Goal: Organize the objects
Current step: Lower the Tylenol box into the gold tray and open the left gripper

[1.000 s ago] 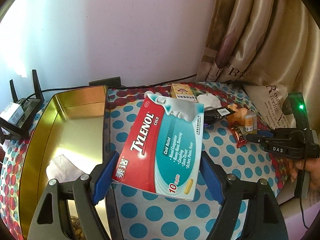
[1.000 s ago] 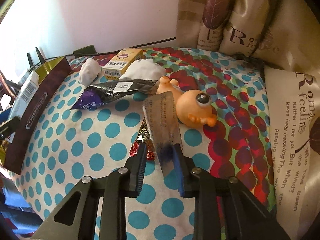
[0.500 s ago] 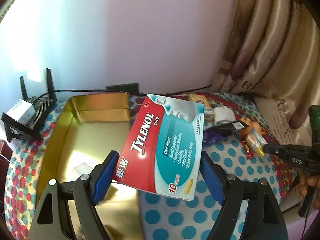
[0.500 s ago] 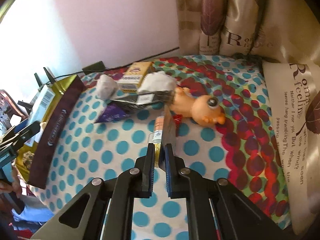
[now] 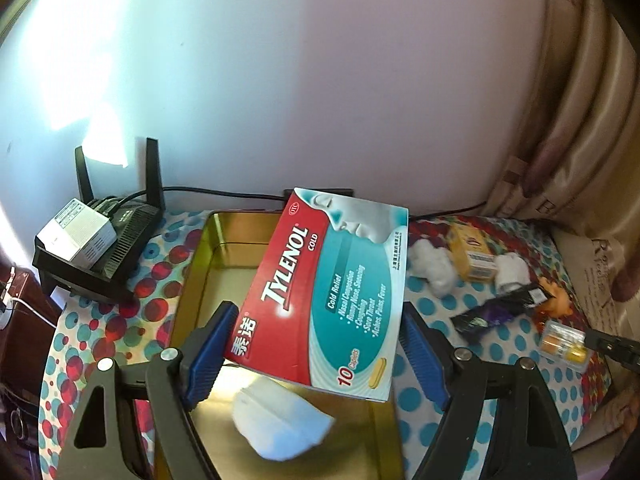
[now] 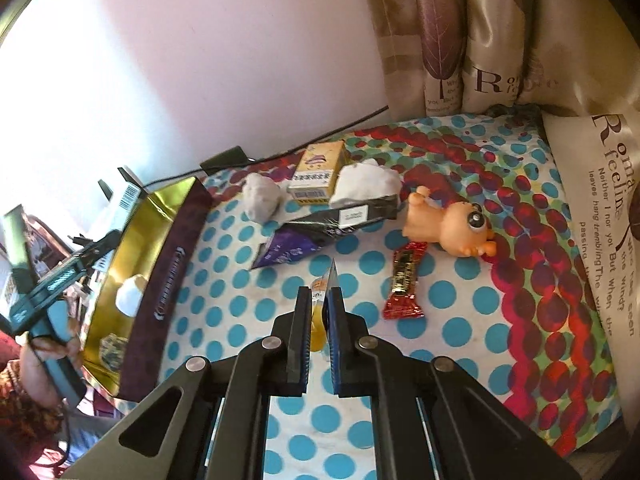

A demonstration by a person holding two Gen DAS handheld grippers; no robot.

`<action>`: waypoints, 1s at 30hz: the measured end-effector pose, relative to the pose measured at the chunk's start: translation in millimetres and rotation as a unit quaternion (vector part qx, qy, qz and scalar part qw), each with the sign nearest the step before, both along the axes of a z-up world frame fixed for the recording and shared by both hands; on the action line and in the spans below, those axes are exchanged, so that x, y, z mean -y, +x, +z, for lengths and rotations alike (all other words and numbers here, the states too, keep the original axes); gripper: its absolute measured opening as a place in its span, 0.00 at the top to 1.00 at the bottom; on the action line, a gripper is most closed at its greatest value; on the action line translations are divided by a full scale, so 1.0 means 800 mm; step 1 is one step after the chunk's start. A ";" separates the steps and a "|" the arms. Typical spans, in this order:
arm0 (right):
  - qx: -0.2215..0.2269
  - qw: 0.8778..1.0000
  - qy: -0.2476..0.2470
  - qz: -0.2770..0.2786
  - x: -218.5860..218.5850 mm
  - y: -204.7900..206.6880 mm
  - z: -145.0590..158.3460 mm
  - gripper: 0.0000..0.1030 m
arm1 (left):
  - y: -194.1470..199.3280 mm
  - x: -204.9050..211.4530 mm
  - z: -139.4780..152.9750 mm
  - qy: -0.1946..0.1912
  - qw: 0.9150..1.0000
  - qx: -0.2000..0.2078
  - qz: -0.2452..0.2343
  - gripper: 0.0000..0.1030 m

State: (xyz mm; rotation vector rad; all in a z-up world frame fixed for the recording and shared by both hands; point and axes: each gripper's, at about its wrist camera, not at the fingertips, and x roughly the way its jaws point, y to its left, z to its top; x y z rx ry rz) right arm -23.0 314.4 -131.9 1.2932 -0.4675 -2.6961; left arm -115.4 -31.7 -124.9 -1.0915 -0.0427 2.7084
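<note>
My left gripper point(image 5: 316, 314) is shut on a red and teal Tylenol box point(image 5: 320, 296), its blue pads pressing both long edges. The box hangs tilted over the open gold tin point(image 5: 208, 248), which holds a white tissue point(image 5: 280, 420). My right gripper point(image 6: 318, 296) is shut on a clear blister pack point(image 6: 331, 278) with orange and yellow contents, lifted off the dotted cloth and seen edge-on. In the left wrist view that pack point(image 5: 564, 344) shows at the right, pinched by a black finger. The tin point(image 6: 160, 216) lies left of the right gripper.
On the dotted cloth lie two white cotton wads point(image 6: 262, 198), a yellow carton point(image 6: 316, 176), a black and purple wrapper point(image 6: 320, 228), an orange toy point(image 6: 456, 226) and a red candy bar point(image 6: 404, 284). A black router point(image 5: 100, 248) stands left of the tin. Curtains point(image 6: 500, 40) hang behind.
The left gripper carried the Tylenol box leftward over the tin. The right gripper shut on the blister pack, lifted it and turned it edge-on.
</note>
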 end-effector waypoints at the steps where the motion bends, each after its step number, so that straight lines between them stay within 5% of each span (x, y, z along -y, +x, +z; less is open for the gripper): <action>1: 0.000 1.000 -0.008 -0.002 0.001 0.001 0.002 0.93 | -0.007 0.004 -0.003 -0.001 1.000 0.006 0.004 0.20; 16: -0.002 0.999 -0.048 0.018 0.049 0.003 0.019 0.93 | -0.072 0.042 -0.060 0.007 0.992 0.117 0.037 0.20; 30: -0.014 0.995 -0.071 0.072 0.105 -0.012 0.042 0.93 | 0.019 0.061 -0.013 0.016 0.997 0.036 0.065 0.20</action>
